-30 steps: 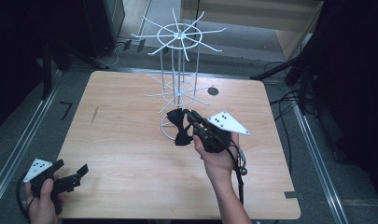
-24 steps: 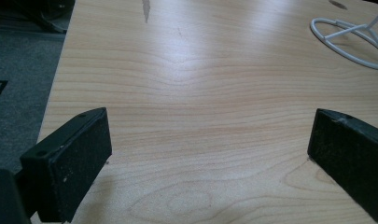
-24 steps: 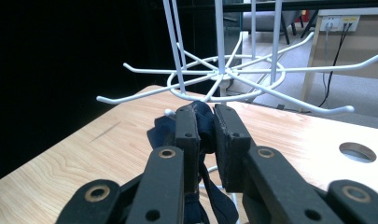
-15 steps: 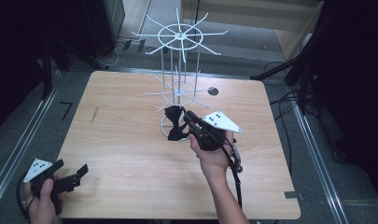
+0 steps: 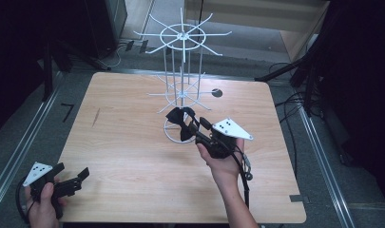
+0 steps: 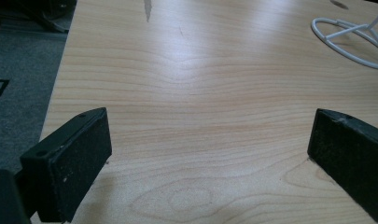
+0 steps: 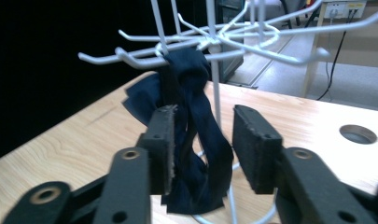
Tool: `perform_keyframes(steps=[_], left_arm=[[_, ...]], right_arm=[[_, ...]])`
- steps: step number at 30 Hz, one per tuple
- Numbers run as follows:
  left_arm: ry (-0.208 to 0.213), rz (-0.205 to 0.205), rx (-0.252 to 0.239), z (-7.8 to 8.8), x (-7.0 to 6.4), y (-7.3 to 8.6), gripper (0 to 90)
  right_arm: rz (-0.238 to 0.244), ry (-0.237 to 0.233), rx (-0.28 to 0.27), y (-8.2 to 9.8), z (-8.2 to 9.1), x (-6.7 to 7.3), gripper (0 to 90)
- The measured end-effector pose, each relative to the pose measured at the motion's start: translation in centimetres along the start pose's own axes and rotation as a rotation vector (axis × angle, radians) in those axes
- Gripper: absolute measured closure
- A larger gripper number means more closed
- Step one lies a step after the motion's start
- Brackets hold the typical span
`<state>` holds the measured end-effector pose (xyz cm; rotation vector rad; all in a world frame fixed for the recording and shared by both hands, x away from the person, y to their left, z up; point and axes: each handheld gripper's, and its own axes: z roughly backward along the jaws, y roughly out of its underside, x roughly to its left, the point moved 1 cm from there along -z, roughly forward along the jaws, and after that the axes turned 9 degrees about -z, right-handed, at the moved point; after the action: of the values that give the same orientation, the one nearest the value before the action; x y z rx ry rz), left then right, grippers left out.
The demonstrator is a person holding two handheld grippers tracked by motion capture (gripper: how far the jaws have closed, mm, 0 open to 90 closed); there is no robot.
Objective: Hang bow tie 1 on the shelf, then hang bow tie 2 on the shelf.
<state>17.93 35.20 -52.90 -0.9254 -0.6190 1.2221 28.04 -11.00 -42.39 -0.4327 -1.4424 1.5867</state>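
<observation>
Two grippers: we hold one in each hand over the wooden table (image 5: pixel 133 142).
Right hand (image 5: pixel 223 164): our forearm comes in from the near edge and reaches toward the table's middle, the right gripper (image 5: pixel 195 127) aimed at the white wire rack (image 5: pixel 180 71).
Right gripper state: jaws parted, a dark bow tie (image 7: pixel 191 135) between them; it lies against one pad, the other stands apart.
Bow tie: draped over a lower rack hook, hanging down, long axis near vertical, above the rack's ring base.
Left hand (image 5: pixel 43 204): low at the near left corner.
Left gripper (image 6: pixel 210 140): spread wide, nothing between the jaws, pointing across the table.
</observation>
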Motion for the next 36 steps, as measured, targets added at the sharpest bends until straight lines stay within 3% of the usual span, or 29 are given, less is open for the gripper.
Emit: perform_keyframes(steps=[5, 16, 27, 32, 36], left_arm=[[0.001, -0.012, 0.002, 0.1, -0.1, 0.0, 0.0], [-0.009, 0.017, -0.001, -0.1, 0.2, -0.1, 0.0], [-0.007, 0.011, 0.005, -0.1, 0.1, -0.1, 0.0], [-0.01, 0.012, 0.004, -0.2, 0.1, -0.1, 0.0], [-0.009, 0.0, 0.013, -0.3, 0.1, -0.2, 0.0]], right_arm=[[0.009, 0.021, 0.021, 0.8, 0.9, -1.2, 53.6], [-0.025, 0.084, 0.013, 1.8, 3.2, -4.1, 51.6], [-0.052, 0.175, 0.027, 4.2, 5.8, -8.3, 49.7], [-0.061, 0.233, 0.056, 5.7, 6.6, -10.1, 50.0], [-0.107, 0.258, 0.103, 6.7, 6.6, -11.4, 51.2]])
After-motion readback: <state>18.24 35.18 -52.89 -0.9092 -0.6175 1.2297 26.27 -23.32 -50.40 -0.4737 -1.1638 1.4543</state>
